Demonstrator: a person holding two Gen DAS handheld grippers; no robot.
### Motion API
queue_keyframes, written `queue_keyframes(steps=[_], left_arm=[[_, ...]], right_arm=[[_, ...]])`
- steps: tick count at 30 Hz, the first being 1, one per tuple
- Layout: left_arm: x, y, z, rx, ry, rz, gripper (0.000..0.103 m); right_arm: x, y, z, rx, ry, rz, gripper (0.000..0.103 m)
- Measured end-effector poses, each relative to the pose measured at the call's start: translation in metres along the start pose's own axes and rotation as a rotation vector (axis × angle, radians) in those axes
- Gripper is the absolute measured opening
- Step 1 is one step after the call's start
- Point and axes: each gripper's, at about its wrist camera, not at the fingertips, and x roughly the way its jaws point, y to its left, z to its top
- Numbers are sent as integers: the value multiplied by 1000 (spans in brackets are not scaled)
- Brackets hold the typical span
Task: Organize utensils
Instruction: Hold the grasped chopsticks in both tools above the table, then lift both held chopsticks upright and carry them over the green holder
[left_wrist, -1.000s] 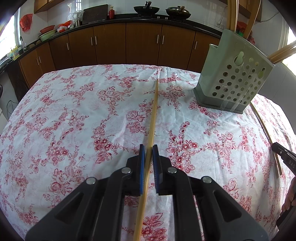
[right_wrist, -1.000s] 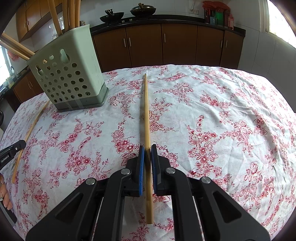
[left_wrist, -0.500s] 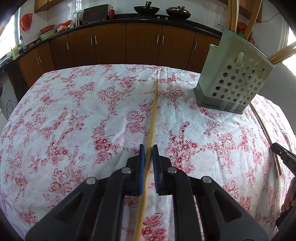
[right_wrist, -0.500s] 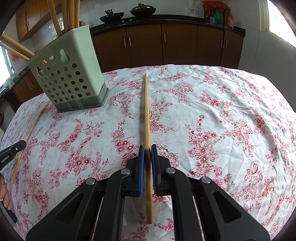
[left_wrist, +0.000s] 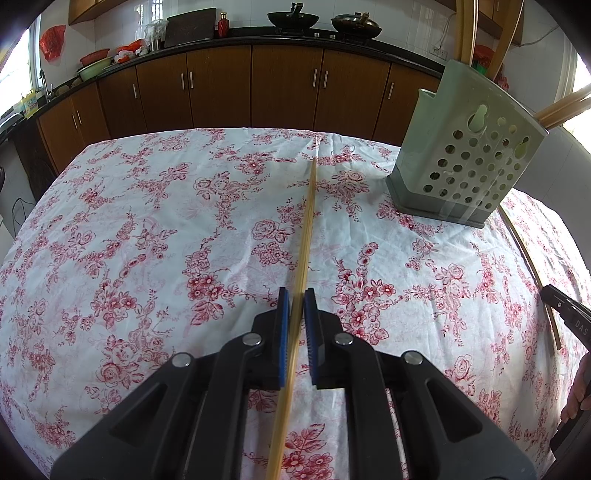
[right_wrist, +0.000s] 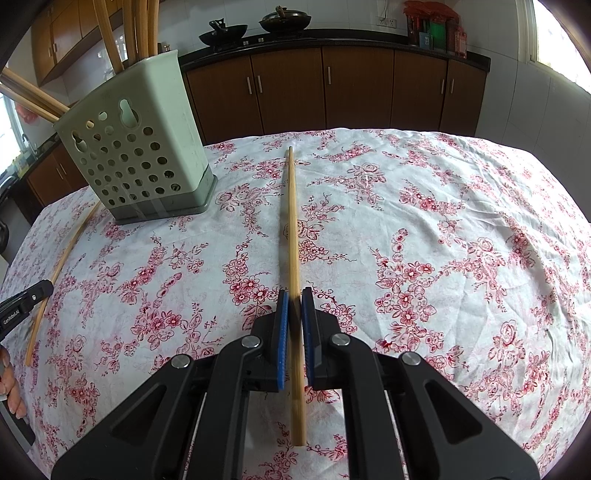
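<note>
In the left wrist view my left gripper (left_wrist: 295, 297) is shut on a long bamboo chopstick (left_wrist: 307, 229) that lies on the floral tablecloth and points away, left of the pale green perforated utensil holder (left_wrist: 465, 166). In the right wrist view my right gripper (right_wrist: 294, 295) is shut on a second chopstick (right_wrist: 291, 221), which also lies flat, right of the holder (right_wrist: 136, 147). Several chopsticks stand in the holder. Each view shows the other gripper's black tip at the other chopstick (left_wrist: 532, 266) (right_wrist: 59, 273).
The cloth-covered table (left_wrist: 129, 221) drops off at its far edge towards brown kitchen cabinets (left_wrist: 288, 88). Woks and jars sit on the counter behind. A person's fingers (right_wrist: 9, 391) show at the frame edge.
</note>
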Motion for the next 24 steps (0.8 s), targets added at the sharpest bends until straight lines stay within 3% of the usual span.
queue_keyframes(steps=[10,14,24], left_arm=[[-17,-5,-17,59,7,4,9],[-22,-12,-21,92,7,17,8],[-114,-25,9,125,-240,-26,8]], right_arm=[[-9,1,-11,15,-1,28,8],[-20,7,-12,-10,-38,0,8],[-98,12,24,-51,-292,7,8]])
